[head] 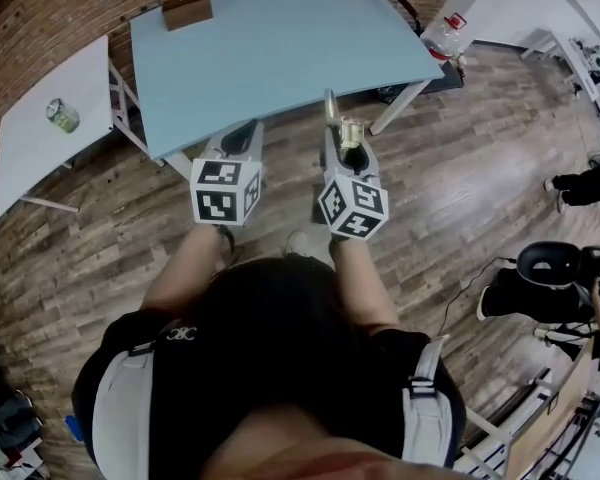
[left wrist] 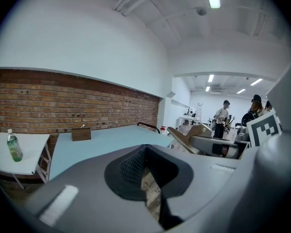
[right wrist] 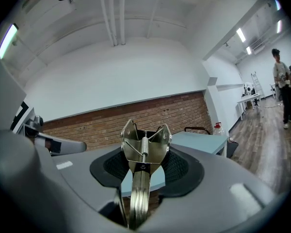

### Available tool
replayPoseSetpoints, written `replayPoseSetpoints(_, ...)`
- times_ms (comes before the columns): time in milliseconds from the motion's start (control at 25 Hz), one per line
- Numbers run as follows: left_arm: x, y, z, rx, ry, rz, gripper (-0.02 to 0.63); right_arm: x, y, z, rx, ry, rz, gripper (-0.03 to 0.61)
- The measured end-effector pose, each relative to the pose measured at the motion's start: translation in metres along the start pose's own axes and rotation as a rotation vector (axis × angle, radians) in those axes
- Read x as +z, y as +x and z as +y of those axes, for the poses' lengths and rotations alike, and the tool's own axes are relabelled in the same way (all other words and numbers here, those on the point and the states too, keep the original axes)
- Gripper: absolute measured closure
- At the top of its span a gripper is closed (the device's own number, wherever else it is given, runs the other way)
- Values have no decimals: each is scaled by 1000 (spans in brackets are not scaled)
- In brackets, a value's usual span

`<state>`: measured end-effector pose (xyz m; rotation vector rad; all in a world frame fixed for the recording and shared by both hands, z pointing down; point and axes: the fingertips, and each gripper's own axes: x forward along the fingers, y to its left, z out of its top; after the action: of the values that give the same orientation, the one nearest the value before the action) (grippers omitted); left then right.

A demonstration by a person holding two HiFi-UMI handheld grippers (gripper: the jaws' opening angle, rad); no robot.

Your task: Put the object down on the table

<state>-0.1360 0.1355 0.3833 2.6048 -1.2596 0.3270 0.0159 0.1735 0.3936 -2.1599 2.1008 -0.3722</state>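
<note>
Over the blue table (head: 280, 48), right claw (right wrist: 144, 176) grips a metal tool (right wrist: 145, 144).

No legible writing appears anywhere in the room. The cubes on the left gripper (head: 242, 138) and right gripper (head: 342, 133) carry only black-and-white square patterns, and the label on the bottle (head: 62, 115) at far left is too small to read.

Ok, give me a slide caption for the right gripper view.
Right gripper, jaws shut on a sprung metal tool, facing a light-blue table and brick wall.
</note>
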Motion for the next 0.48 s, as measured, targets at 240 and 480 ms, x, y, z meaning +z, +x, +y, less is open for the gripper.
replayPoseSetpoints(240,13,39,-8,16,-11,7,614,14,34,-23,34,13,14,385)
replayPoseSetpoints(480,27,73,-11,37,-1,12,614,23,64,-43,57,16,19,385)
